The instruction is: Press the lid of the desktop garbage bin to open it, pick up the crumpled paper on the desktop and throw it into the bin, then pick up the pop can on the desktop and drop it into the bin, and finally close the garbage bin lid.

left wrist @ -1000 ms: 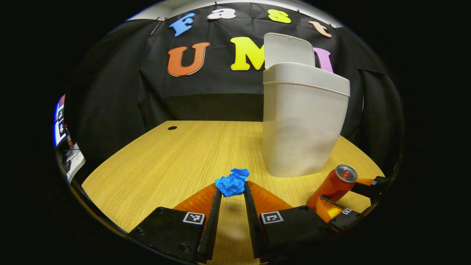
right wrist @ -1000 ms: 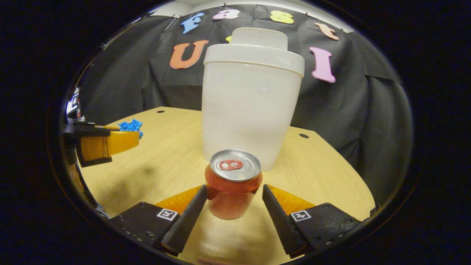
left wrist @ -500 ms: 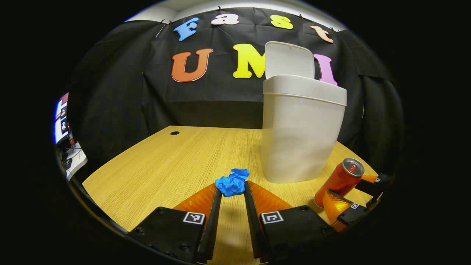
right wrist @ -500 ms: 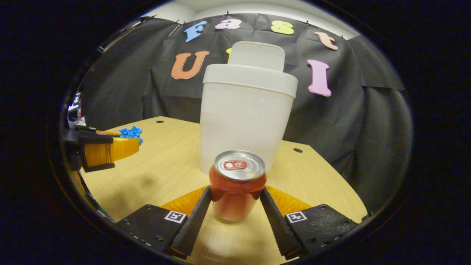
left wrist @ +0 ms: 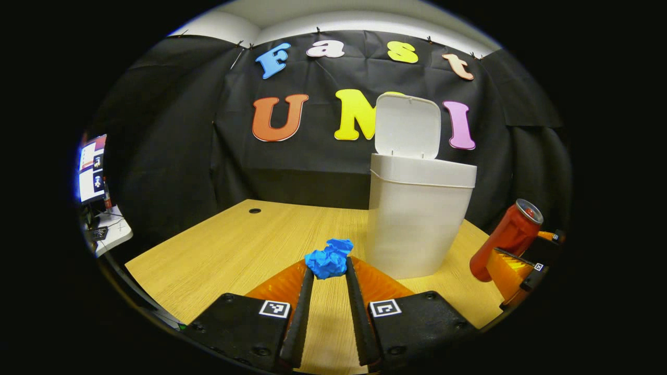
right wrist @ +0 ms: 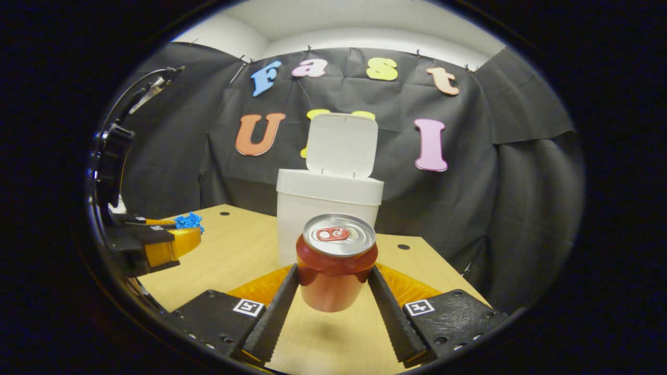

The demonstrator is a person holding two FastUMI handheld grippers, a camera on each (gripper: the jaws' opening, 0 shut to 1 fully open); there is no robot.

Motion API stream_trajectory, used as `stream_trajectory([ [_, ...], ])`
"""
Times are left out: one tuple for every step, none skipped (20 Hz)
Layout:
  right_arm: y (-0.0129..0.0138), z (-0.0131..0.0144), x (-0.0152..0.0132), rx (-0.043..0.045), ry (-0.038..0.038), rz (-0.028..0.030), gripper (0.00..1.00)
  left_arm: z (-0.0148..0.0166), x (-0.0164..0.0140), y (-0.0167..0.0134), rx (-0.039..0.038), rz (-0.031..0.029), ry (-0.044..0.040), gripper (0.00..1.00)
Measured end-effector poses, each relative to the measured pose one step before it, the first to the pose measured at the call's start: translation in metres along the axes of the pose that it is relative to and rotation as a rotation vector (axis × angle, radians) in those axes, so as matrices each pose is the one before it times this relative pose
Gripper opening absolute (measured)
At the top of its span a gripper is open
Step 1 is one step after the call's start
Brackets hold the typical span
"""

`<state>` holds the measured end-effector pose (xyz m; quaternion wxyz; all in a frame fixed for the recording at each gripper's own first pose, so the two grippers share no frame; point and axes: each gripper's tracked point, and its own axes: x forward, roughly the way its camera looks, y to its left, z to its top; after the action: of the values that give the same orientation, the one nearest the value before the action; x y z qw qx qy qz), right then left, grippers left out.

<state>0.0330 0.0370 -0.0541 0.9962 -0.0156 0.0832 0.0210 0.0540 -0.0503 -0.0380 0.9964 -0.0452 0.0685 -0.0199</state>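
right hand-held gripper (right wrist: 333,284) clamps pop can (right wrist: 336,260).

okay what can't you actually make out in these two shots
- Inside of the bin: both views sit too low; its walls and rim hide it.
- Can label: unreadable in both views.
- Table behind the bin: blocked by the bin.
- Screen at the left gripper view's edge: cut off, too small.

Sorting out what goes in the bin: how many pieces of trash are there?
2: blue crumpled paper between the left gripper fingers; pop can clamped in the right gripper.
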Motion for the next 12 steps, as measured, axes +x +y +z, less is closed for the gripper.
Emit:
stream_trajectory([
  [0.00122,0.00258,-0.00329,0.00212,-0.00469,0.01148,0.83,0.00759,-0.00198,-0.00362,0.0058,-0.00356,-0.01664,0.41],
  [-0.00228,0.0025,-0.00283,0.00444,-0.00537,0.00472,0.82,0.00763,-0.00264,-0.00421,0.00777,-0.00224,-0.01348,0.41],
  [-0.00255,0.00451,-0.00154,0.00469,-0.00775,0.0007,0.83,0.00616,-0.0004,-0.00315,0.00805,-0.00386,-0.00997,0.41],
  [-0.00264,0.00565,-0.00083,0.00506,-0.01365,0.00043,0.83,0.00525,-0.00035,-0.00504,0.00715,-0.00704,-0.00665,0.41],
  [-0.00417,0.00525,-0.00098,0.00856,-0.01225,-0.00369,0.83,0.00534,0.0002,-0.00512,0.00807,-0.00175,-0.00631,0.41],
  [-0.00349,0.00205,-0.00008,0.00735,-0.00637,-0.00366,0.83,0.00484,0.00028,-0.00511,0.0078,-0.00064,-0.00441,0.41],
  [-0.00346,0.00157,-0.0006,0.00383,-0.00204,-0.00117,0.83,0.00627,0.00011,-0.00384,0.0063,0.0034,-0.00687,0.41],
  [-0.00313,-0.00038,0.00102,0.00137,0.00134,-0.00103,0.83,0.00819,0.00246,-0.00348,0.00545,0.00064,-0.01241,0.41],
  [-0.00284,0.00043,0.00055,0.0001,0.0032,-0.00001,0.83,0.00717,0.00222,-0.0058,0.00277,-0.00386,-0.00796,0.41],
  [-0.00256,-0.00047,0.00014,-0.00263,0.00315,0.00047,0.83,0.00641,0.00328,-0.00422,0.00077,0.00048,-0.00613,0.41],
  [-0.00278,0.001,-0.00015,-0.0015,-0.00224,-0.00071,0.83,0.00089,0.00591,-0.00712,-0.00183,-0.00096,-0.00436,0.41],
  [-0.00392,0.0001,0.00124,-0.00003,-0.00327,-0.00315,0.83,0.00493,0.0062,-0.00547,-0.00215,-0.00903,-0.001,0.41],
])
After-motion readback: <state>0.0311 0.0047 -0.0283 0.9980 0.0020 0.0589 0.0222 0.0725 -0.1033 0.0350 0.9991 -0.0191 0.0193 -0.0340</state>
